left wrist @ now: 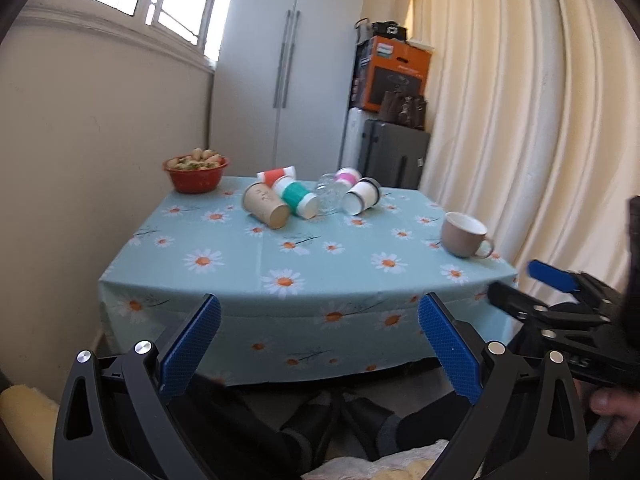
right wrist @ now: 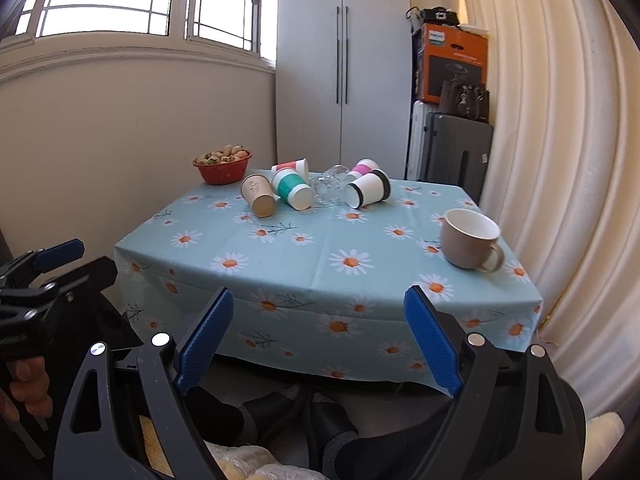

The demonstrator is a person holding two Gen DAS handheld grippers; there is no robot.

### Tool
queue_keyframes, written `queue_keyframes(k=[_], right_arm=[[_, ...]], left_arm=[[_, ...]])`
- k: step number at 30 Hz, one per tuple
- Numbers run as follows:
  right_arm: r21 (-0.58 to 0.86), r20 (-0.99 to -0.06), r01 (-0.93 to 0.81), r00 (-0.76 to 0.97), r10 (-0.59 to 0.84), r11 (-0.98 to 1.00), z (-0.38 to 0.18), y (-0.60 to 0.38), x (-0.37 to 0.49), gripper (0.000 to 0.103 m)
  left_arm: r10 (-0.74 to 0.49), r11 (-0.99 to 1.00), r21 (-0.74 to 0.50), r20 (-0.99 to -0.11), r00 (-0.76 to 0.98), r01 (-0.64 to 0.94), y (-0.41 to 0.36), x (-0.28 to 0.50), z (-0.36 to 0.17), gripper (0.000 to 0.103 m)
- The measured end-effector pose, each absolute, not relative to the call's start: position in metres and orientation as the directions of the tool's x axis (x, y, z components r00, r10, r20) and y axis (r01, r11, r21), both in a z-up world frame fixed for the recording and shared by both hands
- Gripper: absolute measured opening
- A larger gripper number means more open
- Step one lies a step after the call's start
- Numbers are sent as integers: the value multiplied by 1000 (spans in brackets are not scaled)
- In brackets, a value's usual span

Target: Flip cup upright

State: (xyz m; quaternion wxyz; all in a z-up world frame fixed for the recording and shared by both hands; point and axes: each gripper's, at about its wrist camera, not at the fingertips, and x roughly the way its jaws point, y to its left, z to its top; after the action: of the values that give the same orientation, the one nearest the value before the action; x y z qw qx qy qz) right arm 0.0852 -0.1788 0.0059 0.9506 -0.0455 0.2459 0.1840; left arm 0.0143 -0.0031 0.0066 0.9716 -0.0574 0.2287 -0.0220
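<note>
Two claws hang well short of the bench [left wrist: 224, 248], so the task looks to be at its very start, with the reach not yet begun. The left claw [left wrist: 319, 344] stands wide open and holds nothing; the right claw [right wrist: 319, 340] is spread just as wide and is likewise empty. Several cups lie on their sides in a cluster at the upper middle of both frames, toward the far edge of the bench: a brown paper cup [left wrist: 265, 205], a teal-banded cup [left wrist: 296, 197], a red-banded cup [left wrist: 277, 175], a clear glass [left wrist: 330, 196], a pink-banded cup [left wrist: 346, 176] and a black-banded cup [left wrist: 362, 196]. Which of them is meant I cannot tell. A beige mug [right wrist: 470, 239] already stands upright at centre right, near the bench's right edge. The next move, as I judge it, calls for carrying one claw across the cloth to a fallen cup, closing on its wall and turning it mouth up without knocking its neighbours, which touch or nearly touch. An orange box [right wrist: 456, 62] at upper right bears a small logo and a line of print, both too blurred to read; marks on the brown paper cup are also illegible. A red bowl [left wrist: 195, 175] of food sits at the far left corner.
</note>
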Motion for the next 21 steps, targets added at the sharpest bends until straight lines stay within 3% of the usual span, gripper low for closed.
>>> queue_keyframes(k=[10, 16, 21], right_arm=[[47, -501, -403, 782, 371, 914, 20, -167, 141, 86], [92, -518, -403, 762, 389, 911, 24, -169, 196, 86], [93, -532, -417, 746, 399, 904, 28, -164, 246, 86]], left_arm=[[-144, 977, -205, -474, 868, 50, 12, 72, 39, 96], [-156, 974, -226, -567, 809, 29, 22, 146, 42, 96], [-93, 950, -272, -715, 693, -153, 54, 220, 16, 96]])
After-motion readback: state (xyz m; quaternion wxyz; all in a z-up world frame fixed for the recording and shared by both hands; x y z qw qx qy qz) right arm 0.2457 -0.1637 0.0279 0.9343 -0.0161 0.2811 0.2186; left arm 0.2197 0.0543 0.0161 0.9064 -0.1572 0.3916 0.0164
